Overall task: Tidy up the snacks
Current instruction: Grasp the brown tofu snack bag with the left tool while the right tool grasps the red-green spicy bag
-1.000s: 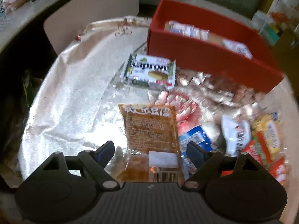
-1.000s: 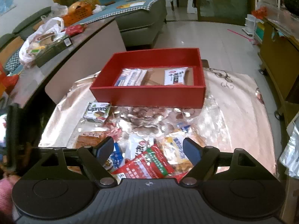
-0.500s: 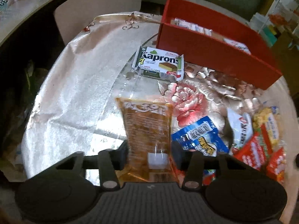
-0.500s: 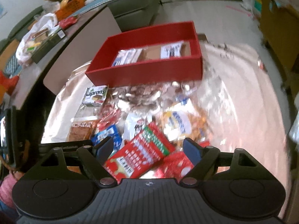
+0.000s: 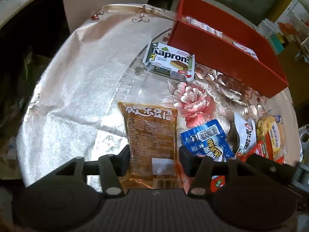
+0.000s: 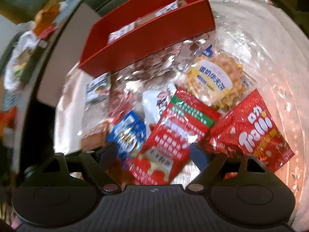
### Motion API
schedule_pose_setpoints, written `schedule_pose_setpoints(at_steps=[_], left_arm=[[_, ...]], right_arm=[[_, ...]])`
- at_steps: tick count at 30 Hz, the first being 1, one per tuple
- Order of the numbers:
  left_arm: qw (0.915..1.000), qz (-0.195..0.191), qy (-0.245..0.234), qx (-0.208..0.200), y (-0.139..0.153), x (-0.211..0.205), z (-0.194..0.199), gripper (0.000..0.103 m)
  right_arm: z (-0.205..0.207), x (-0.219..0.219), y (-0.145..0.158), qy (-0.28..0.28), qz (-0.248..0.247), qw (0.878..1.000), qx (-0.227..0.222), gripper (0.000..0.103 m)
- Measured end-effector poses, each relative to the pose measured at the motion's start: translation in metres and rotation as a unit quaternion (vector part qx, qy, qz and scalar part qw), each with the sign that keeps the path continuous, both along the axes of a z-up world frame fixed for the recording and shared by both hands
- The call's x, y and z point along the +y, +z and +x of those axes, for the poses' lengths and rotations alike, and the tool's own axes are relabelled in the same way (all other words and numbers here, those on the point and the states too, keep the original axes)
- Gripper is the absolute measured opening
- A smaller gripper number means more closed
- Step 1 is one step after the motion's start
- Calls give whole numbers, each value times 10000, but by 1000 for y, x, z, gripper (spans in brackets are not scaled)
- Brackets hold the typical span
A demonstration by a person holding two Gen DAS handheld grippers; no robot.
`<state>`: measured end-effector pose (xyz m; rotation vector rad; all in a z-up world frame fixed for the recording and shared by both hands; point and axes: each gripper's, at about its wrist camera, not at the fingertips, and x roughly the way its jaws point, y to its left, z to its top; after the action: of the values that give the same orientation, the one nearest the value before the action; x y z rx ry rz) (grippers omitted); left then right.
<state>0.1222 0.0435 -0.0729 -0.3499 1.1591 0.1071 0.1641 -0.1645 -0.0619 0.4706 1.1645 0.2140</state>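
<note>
1. The left gripper (image 5: 153,157) has its jaws pressed against both long edges of an amber snack packet (image 5: 151,141). The packet's long axis runs straight away from the camera, printed header at the far end, white label and barcode at the near end between the jaws.
2. The packet lies over a worktop (image 5: 77,89) draped in a shiny silver cloth with a pink flower motif; whether it is lifted clear cannot be told.
3. One green-and-white Kaprons wafer pack (image 5: 170,61) lies beyond it, long axis slanting left to right, just beside the near wall of a single red tray (image 5: 222,58).
4. The tray runs diagonally toward the far right and holds at least two pale wrappers; an exact count cannot be told.
5. Right of the amber packet, one blue pouch (image 5: 207,143) sits just beside it, then one white sachet (image 5: 246,135) and one yellow waffle bag (image 5: 271,133).
6. In the right wrist view, the right gripper (image 6: 154,152) has its jaws spread apart, holding nothing, either side of the near end of one red-and-green packet (image 6: 173,141) whose long axis tilts up to the right.
7. One red Trolli bag (image 6: 255,131) lies right of it, overlapped at its left corner; the blurred heap crowds the path to the tray.
</note>
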Motion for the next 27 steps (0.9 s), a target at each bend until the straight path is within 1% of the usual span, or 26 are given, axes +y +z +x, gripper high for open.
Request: schedule_pose_setpoints(at_steps=[2,3,4,6,7,9,13,16,17,18,20,21,23,27], left_arm=[[10000,33,-37,3,-1,-2,0,52],[10000,49,-52,11,-2,-2,0,54],[10000,53,-63,24,-2,-2,0,55],[10000,24,-76,53,-3,-2,1,56],[10000,3,-71,62,-3,-1,1,56],[9999,-68,-28,99,-3,2,1,58],[9996,-237,65,149,-4,8,-1,58],[9994,-300,135,142,-3,13,-2,59],[9991,-340,184,147,-3,15,-2,60],[9987,-401,253,162,-3,18,-2,62],[9976,-533,404,174,-3,23,-1,64],[9969,-601,469,171,-3,25,-1,64],[9965,-634,524,148,-2,27,-2,65],[9985,-422,327,158,-3,20,-1,71]], right_arm=[[3,6,-5,-181,-173,9997,12,92],[4,8,-9,-299,-260,9992,2,100],[5,11,-12,-418,-398,9983,26,103],[10,14,-25,-601,-697,9952,341,103],[9,19,-25,-552,-829,9948,229,103],[6,26,-27,-572,-1014,9931,155,103],[0,42,-32,-213,-1471,9889,-46,103],[6,38,-28,-79,-1371,9905,51,103],[6,37,-27,-25,-1384,9904,52,97],[4,36,-23,33,-1469,9891,34,87],[2,35,-18,221,-1675,9856,-16,79],[1,32,-16,279,-1613,9865,-17,76],[0,26,-14,363,-1402,9895,7,73],[-6,25,2,666,-1588,9848,-224,72]])
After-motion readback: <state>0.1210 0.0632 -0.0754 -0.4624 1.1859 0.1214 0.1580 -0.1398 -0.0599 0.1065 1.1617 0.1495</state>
